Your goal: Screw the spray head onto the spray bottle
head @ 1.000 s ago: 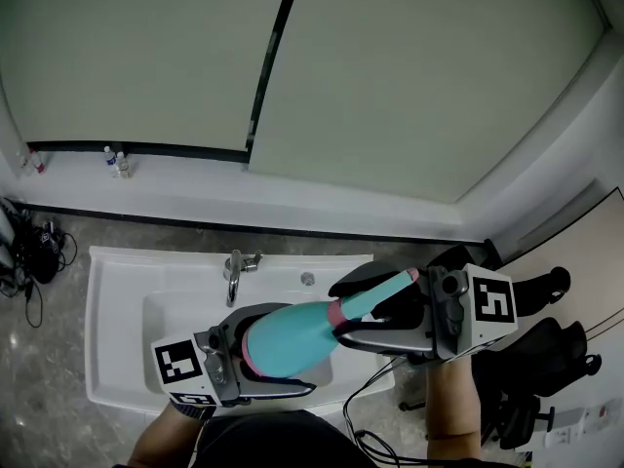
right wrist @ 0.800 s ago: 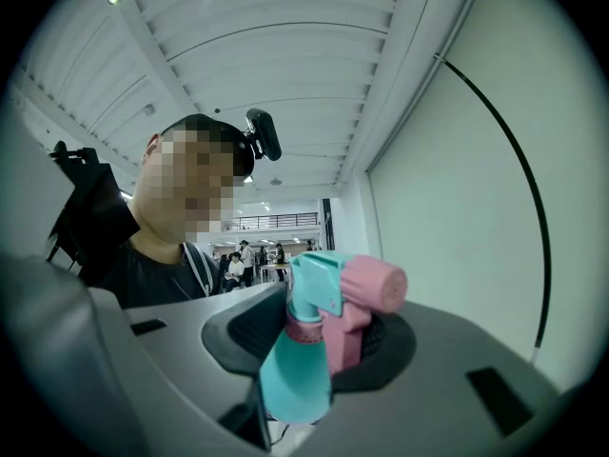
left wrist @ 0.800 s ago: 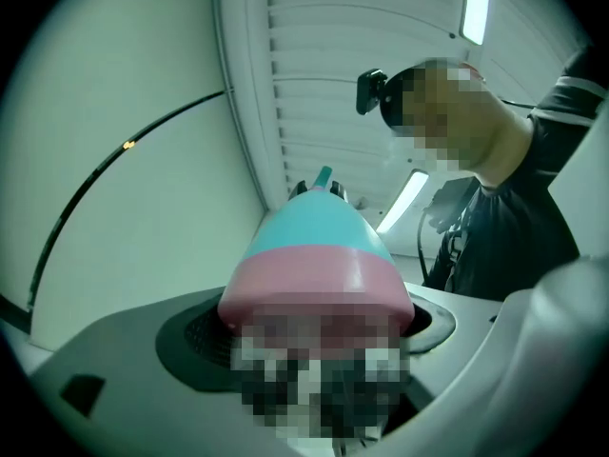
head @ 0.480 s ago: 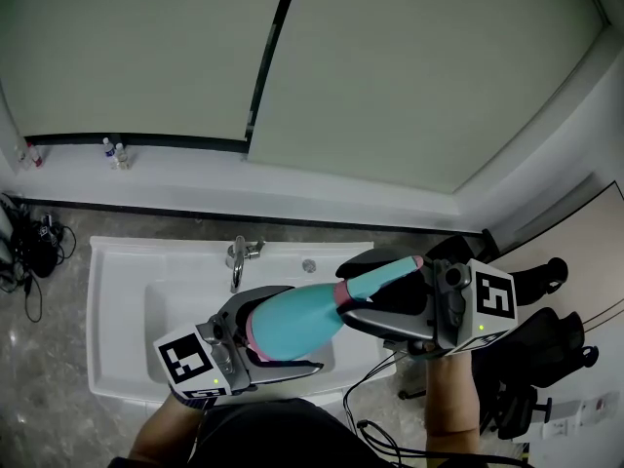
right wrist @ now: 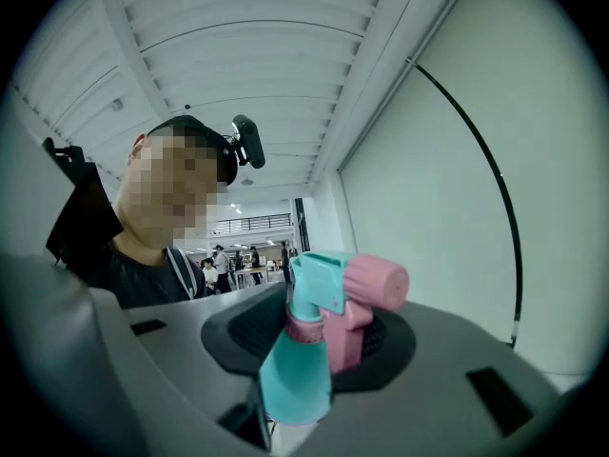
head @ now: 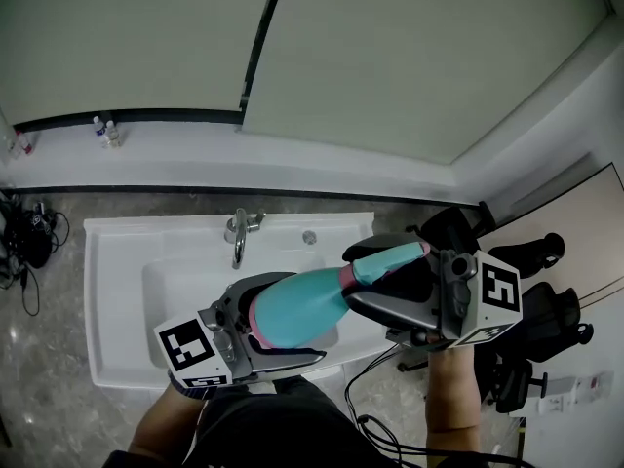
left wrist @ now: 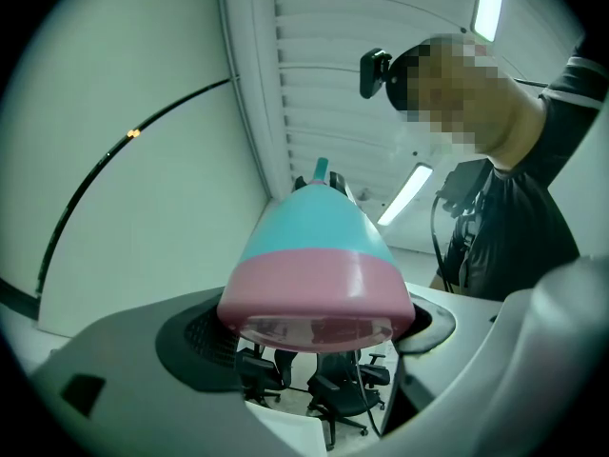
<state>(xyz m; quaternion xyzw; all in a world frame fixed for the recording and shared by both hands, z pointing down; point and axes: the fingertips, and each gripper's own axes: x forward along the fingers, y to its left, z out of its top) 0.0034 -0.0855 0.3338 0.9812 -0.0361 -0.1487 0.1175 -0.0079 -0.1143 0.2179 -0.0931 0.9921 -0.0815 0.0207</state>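
In the lower middle of the head view, the spray bottle [head: 292,310] lay nearly level above the white sink [head: 117,300], its pink base toward the lower left. The left gripper [head: 297,322] had its fingers [left wrist: 143,369] clamped on that wide base. At centre right, the right gripper [head: 357,277] had its fingers [right wrist: 457,360] closed on the spray head [head: 390,259], which sat on the bottle's neck.

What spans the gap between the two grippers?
The teal spray bottle: its base in the left gripper, its spray head in the right gripper, shown in the head view.
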